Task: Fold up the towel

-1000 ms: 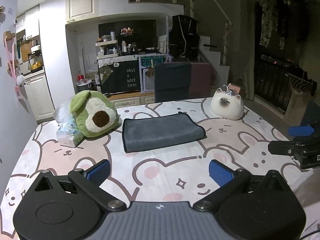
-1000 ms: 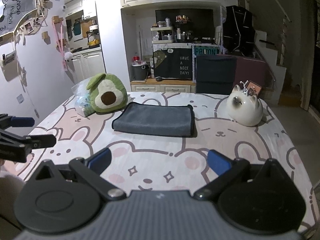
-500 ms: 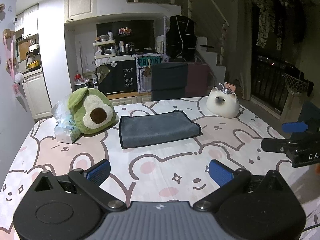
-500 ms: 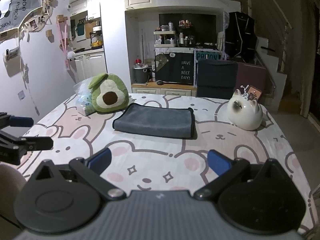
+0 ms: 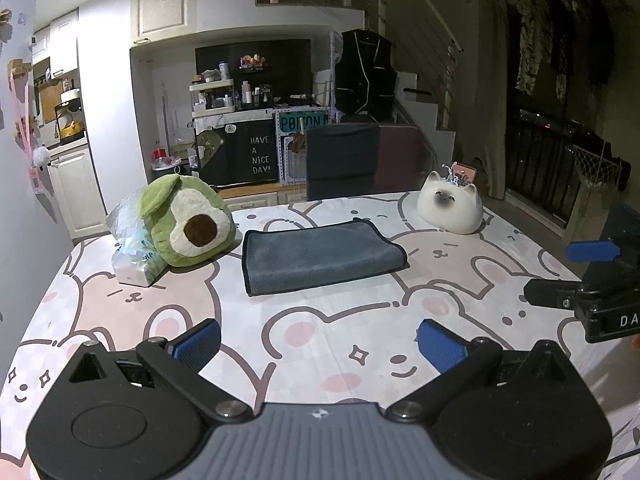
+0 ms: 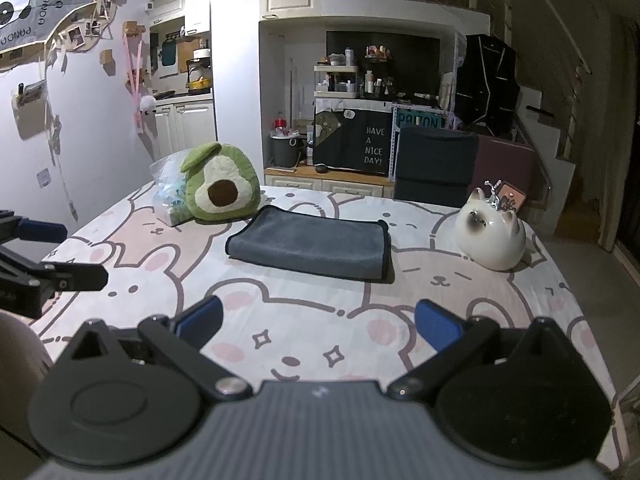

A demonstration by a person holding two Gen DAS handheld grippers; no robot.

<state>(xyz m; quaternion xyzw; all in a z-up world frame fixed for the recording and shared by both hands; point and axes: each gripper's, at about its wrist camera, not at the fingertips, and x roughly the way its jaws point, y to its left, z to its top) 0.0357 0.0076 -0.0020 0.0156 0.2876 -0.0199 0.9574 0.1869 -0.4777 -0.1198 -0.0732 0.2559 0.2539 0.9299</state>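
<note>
A grey towel (image 5: 320,254) lies folded flat on the bear-print tablecloth (image 5: 328,320), toward the far middle of the table; it also shows in the right wrist view (image 6: 310,248). My left gripper (image 5: 318,344) is open and empty, well short of the towel. My right gripper (image 6: 316,322) is open and empty, also well short of it. Each gripper shows at the edge of the other's view: the right one (image 5: 576,276) and the left one (image 6: 52,252).
A green avocado plush (image 5: 186,224) and a clear plastic bag (image 5: 134,254) sit left of the towel. A white cat-shaped ornament (image 5: 450,208) sits to its right. A dark chair (image 5: 342,164) stands behind the table's far edge.
Both grippers have drawn back and risen a little from the table; the towel looks slightly farther. Both stay open. The towel has not moved.
</note>
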